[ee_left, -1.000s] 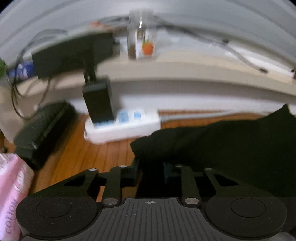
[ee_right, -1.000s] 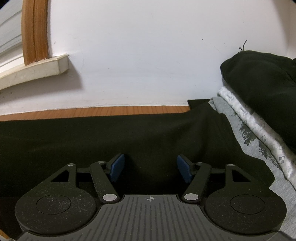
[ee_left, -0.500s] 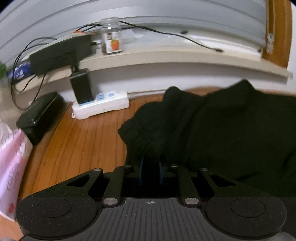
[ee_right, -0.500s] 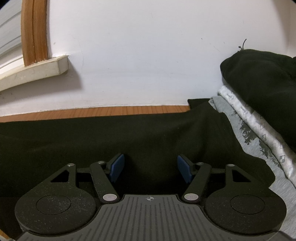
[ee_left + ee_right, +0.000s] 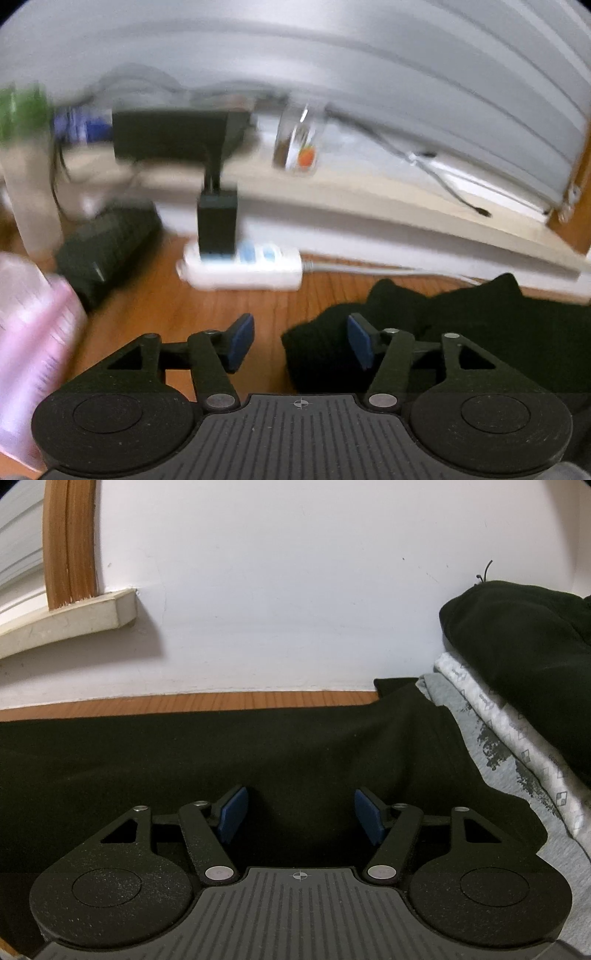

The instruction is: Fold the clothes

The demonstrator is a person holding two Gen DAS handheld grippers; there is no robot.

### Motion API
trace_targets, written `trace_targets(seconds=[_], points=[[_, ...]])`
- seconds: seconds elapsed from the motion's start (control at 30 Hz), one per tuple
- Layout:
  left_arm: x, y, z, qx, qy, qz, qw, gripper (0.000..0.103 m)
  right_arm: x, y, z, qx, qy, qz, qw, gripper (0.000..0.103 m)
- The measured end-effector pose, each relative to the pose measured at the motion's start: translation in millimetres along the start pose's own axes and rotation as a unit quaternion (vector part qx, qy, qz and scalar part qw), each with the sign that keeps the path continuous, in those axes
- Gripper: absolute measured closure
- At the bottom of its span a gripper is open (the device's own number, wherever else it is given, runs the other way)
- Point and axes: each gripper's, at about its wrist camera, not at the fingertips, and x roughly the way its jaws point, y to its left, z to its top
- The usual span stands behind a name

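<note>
Released since half a second ago, black garment (image 5: pixel 461 332) lies lower right — left gripper (image 5: pixel 300 338) and right gripper (image 5: pixel 300 814) both spread, empty; folded stack (image 5: pixel 517 709) at right edge, this piece seemingly part-folded.

Matt black cloth garment (image 5: pixel 258 753) lies on ribbed, warm-toned wood floor (image 5: pixel 207 310); the power strip (image 5: pixel 240 271) looks glossy white plastic.
</note>
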Motion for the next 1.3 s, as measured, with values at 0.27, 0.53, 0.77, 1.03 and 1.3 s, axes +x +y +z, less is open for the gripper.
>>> trace_targets(seconds=[0.27,0.53,0.77,1.03,1.3], points=[[24,2,-18,-0.034,0.028,-0.048,0.9979,0.060,0,0,0,0.000,0.000,0.000,1.000,0.039],[23,-14,-10,0.000,-0.011,-0.057,0.9983,0.074,-1,0,0,-0.001,-0.001,0.000,1.000,0.039],[-2,-27,32,0.034,-0.141,0.053,0.9880,0.090,-1,2,-1,-0.005,-0.003,-0.002,1.000,0.039],[55,-13,38,0.063,-0.025,0.131,0.9891,0.056,-2,5,-1,-0.021,-0.005,-0.002,1.000,0.034],[25,-38,19,0.077,-0.051,0.134,0.9866,0.034,-21,-6,1,0.002,-0.038,0.024,0.999,0.028]])
